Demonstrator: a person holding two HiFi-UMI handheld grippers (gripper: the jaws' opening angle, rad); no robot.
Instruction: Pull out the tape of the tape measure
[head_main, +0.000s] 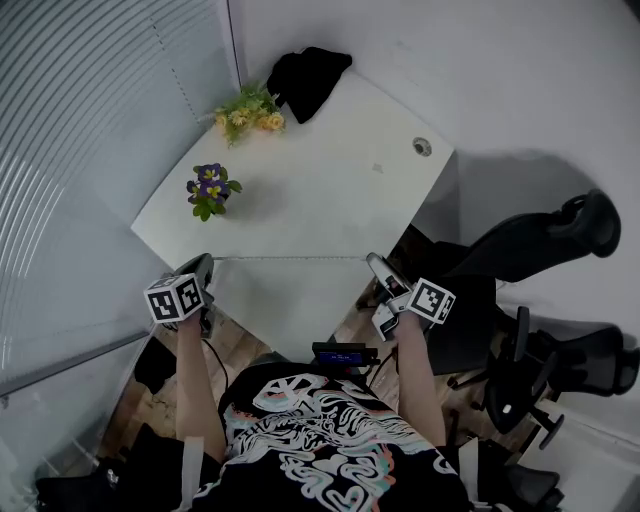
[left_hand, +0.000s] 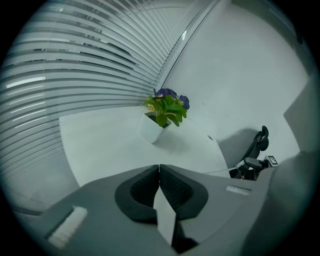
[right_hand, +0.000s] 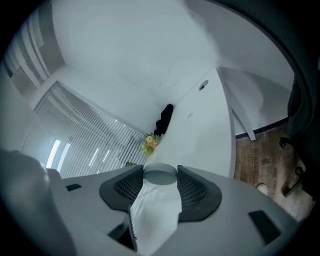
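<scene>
Tape measure (right_hand: 160, 176) first: its round grey case sits wedged in the right gripper (head_main: 374, 263), jaws wide around it and bearing on both sides. From there the tape (head_main: 290, 258) runs as a thin line across to the left gripper (left_hand: 159, 168), whose jaws are pinched tight together on a pale strip, which I take to be the tape's end. The line lies right along the near edge of the white table (head_main: 320, 200), so it's hard to separate from it. Looks like we're mid-pull, with a fair span out. The next move calls for drawing the grippers further apart in a straight line, both grips firm, no twist. Past the left tips, a potted purple flower (left_hand: 167, 107) stands well clear.
</scene>
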